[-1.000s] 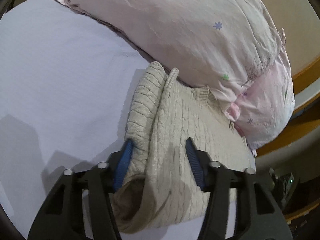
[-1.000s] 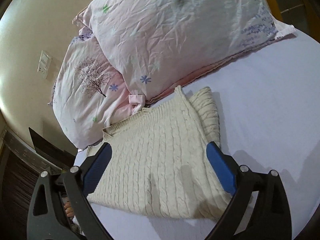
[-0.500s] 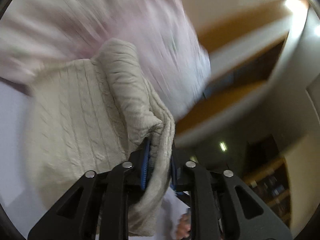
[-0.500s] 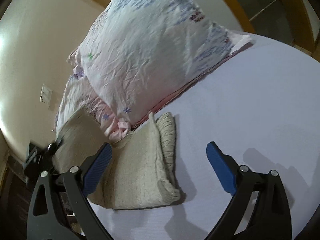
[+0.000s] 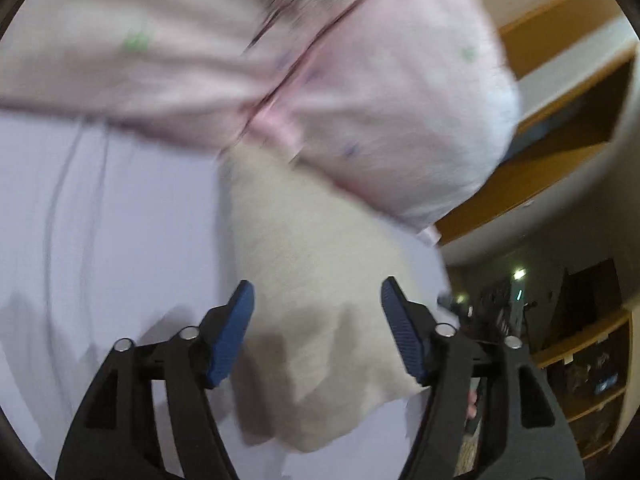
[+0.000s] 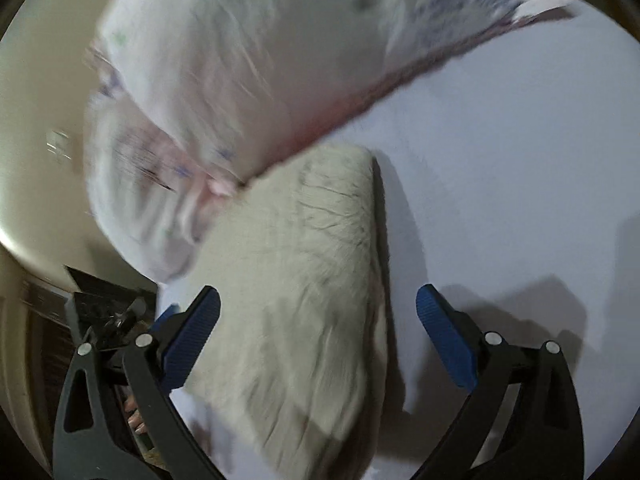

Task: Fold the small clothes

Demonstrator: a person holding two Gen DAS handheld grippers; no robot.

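Both tongs (image 5: pixel 316 308) (image 6: pixel 318 320) agape over sweater (image 6: pixel 304 280)

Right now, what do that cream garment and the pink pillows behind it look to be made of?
The cream garment looks like a thick, matte knit, perhaps wool or cotton: faint ribbed lines show through the blur. The pink pillows seem cased in thin woven cotton, creased and printed with small flowers. Both lie on a smooth, pale lilac bedsheet.

The sweater (image 6: pixel 304 280) is cream, its knit pattern blurred. The pillows (image 5: pixel 360 92) are pale pink with small green and purple specks. The bed sheet (image 6: pixel 500 160) is plain pale lavender. Both the left gripper (image 5: pixel 316 332) and right gripper (image 6: pixel 318 344) are black with blue pads (image 6: pixel 444 344).
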